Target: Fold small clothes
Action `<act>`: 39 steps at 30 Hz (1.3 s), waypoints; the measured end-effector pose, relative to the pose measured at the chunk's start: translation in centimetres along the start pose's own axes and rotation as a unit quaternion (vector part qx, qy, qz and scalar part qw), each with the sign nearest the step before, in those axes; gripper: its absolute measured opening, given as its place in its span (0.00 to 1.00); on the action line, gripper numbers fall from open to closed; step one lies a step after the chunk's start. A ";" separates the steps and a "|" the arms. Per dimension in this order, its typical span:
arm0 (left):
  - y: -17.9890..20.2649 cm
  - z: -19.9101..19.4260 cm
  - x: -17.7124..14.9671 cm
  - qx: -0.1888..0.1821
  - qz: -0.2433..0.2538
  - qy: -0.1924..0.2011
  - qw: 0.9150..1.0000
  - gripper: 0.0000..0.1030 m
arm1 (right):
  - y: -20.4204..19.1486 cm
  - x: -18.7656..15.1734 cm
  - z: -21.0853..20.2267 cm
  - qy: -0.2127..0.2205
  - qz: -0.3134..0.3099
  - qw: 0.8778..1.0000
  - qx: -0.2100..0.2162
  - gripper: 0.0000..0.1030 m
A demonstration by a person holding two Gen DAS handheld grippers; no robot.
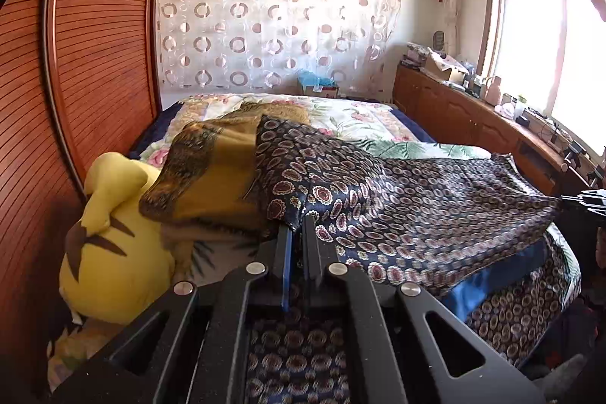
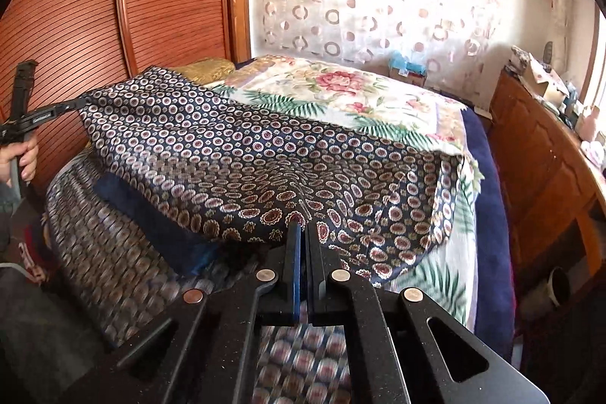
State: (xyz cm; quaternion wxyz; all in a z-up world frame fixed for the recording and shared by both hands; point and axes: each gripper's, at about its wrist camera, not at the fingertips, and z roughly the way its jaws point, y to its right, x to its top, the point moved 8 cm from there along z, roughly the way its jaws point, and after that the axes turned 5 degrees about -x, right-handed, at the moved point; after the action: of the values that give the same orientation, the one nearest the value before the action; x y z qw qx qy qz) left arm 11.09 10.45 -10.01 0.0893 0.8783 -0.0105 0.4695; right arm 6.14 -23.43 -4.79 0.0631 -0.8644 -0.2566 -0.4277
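A dark blue patterned silky cloth [image 1: 416, 184] is stretched above the bed between both grippers; it also shows in the right wrist view [image 2: 246, 154]. My left gripper [image 1: 297, 220] is shut on its near left corner. My right gripper [image 2: 303, 228] is shut on its near right edge. The left gripper also shows at the left edge of the right wrist view [image 2: 64, 108], pinching the cloth's corner. The right gripper shows at the right edge of the left wrist view [image 1: 579, 199]. The rest of the cloth hangs over the bed's front edge.
The bed [image 2: 341, 89] has a floral cover. A yellow plush toy [image 1: 113, 245] and a mustard cloth [image 1: 212, 169] lie at its left. A wooden wardrobe [image 1: 94, 44] stands left; a cluttered wooden cabinet [image 1: 473, 116] stands right under the window.
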 end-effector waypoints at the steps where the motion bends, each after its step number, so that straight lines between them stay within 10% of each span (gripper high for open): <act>1: -0.4 -0.3 -0.3 0.001 -0.005 -0.004 1.000 0.05 | -0.2 -0.4 -0.4 -0.002 0.004 1.000 0.004 0.02; 14: -2.6 0.0 -5.2 0.010 -0.040 -0.053 0.998 0.05 | -1.3 -3.6 0.2 -0.047 0.036 0.998 0.033 0.03; 19: -2.5 0.4 -5.8 0.018 -0.034 -0.064 0.997 0.06 | 1.0 -3.7 -1.2 -0.033 0.054 0.998 0.001 0.20; 27: -1.9 -0.4 -5.4 0.015 -0.029 -0.041 0.999 0.69 | 5.4 -5.5 0.1 -0.054 0.107 0.990 -0.072 0.36; 39: -0.9 0.0 -6.3 0.011 -0.024 -0.047 0.999 0.76 | 7.4 -8.0 0.2 -0.066 0.157 0.982 -0.081 0.36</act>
State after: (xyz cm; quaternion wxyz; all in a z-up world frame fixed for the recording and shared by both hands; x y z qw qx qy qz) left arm 7.70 10.90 -15.36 0.0906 0.9005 0.0113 0.4252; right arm 5.93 -32.85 -10.25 0.0420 -0.9225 -0.0860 -0.3740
